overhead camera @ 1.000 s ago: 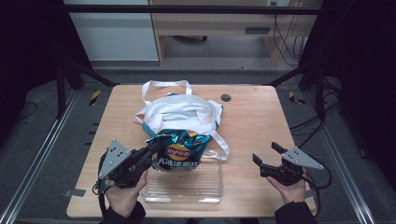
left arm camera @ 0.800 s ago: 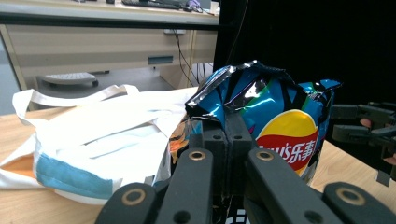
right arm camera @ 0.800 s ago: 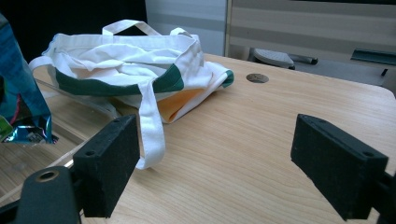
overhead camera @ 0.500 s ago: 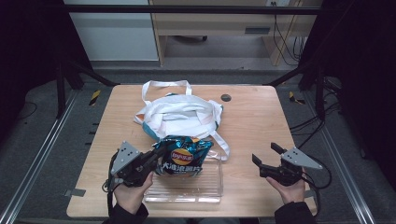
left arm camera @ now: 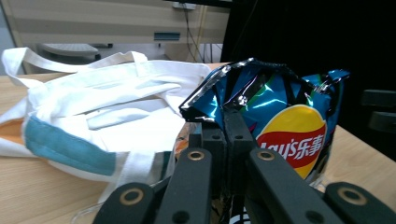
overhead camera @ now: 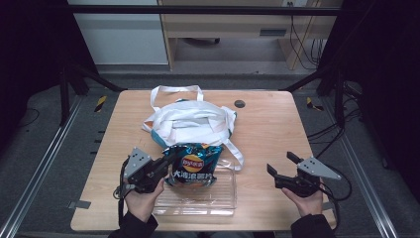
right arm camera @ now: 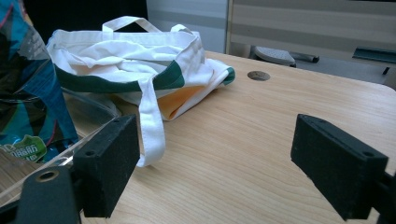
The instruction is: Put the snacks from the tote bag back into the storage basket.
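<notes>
A blue Lay's crisp bag (overhead camera: 193, 166) stands upright with its lower part in a clear plastic tray (overhead camera: 194, 210) at the table's front. My left gripper (overhead camera: 171, 156) comes in from the left and is shut on the bag's crumpled top-left edge. In the left gripper view the jaws (left arm camera: 229, 121) pinch the foil rim of the bag (left arm camera: 289, 135). My right gripper (overhead camera: 281, 163) hovers open at the front right, with nothing between its pads (right arm camera: 223, 163). The bag (right arm camera: 28, 93) and the tray (right arm camera: 93, 112) lie off to its left.
A white cloth tote bag (overhead camera: 190, 124) with teal trim and loose straps lies behind the tray, mid-table; one strap (right arm camera: 152, 126) trails toward the right gripper. A small round hole (overhead camera: 239, 103) sits in the wooden tabletop (overhead camera: 267, 124) at the back right.
My left gripper has moved right and down with the crisp bag, which now sits lower in the tray. The right gripper has stayed put.
</notes>
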`<state>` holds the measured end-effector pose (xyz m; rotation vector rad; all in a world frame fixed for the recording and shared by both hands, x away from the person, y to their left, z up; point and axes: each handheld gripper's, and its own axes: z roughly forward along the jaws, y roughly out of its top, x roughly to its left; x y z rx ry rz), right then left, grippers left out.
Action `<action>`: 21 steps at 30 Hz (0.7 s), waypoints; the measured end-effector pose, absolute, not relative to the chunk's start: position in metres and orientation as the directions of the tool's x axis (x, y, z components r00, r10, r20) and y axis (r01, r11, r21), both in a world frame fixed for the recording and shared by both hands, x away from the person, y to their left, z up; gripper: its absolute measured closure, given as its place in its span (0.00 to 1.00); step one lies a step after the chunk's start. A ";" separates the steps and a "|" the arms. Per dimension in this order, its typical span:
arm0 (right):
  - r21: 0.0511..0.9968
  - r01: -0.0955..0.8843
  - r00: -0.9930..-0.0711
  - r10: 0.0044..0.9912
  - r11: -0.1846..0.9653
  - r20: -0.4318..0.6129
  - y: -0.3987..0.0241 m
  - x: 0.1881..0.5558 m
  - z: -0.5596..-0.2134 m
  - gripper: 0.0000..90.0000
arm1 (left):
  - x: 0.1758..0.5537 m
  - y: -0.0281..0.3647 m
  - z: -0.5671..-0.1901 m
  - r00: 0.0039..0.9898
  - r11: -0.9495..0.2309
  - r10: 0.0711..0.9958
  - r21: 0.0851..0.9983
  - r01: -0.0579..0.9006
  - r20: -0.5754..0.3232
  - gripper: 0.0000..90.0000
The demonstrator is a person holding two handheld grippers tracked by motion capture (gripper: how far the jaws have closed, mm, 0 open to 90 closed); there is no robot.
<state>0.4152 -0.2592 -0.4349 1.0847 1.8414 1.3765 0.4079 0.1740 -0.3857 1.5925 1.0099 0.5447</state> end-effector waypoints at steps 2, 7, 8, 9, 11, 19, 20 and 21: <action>0.957 0.259 -0.493 0.870 0.131 0.014 -0.260 0.416 -0.435 0.17 | 0.411 0.175 -0.388 0.520 -0.020 0.839 0.947 0.322 -0.159 0.98; 0.956 0.259 -0.494 0.869 0.139 0.008 -0.260 0.416 -0.436 0.17 | 0.419 0.176 -0.392 0.514 -0.026 0.845 0.949 0.314 -0.146 0.96; 0.956 0.258 -0.494 0.869 0.139 0.007 -0.260 0.416 -0.436 0.17 | 0.420 0.176 -0.392 0.514 -0.027 0.846 0.950 0.311 -0.144 0.95; 0.956 0.258 -0.494 0.870 0.139 0.007 -0.259 0.416 -0.436 0.17 | 0.421 0.176 -0.392 0.514 -0.030 0.846 0.951 0.307 -0.139 0.95; 0.956 0.262 -0.494 0.870 0.136 0.011 -0.259 0.416 -0.436 0.17 | 0.423 0.175 -0.393 0.511 -0.037 0.850 0.955 0.295 -0.125 0.94; 0.955 0.264 -0.493 0.870 0.137 0.011 -0.259 0.417 -0.436 0.17 | 0.429 0.173 -0.393 0.501 -0.049 0.860 0.959 0.278 -0.101 0.90; 0.954 0.266 -0.494 0.870 0.138 0.012 -0.259 0.417 -0.437 0.17 | 0.429 0.172 -0.393 0.499 -0.053 0.862 0.961 0.271 -0.093 0.88; 0.954 0.265 -0.495 0.869 0.143 0.007 -0.259 0.417 -0.437 0.17 | 0.430 0.172 -0.393 0.497 -0.055 0.863 0.962 0.268 -0.089 0.87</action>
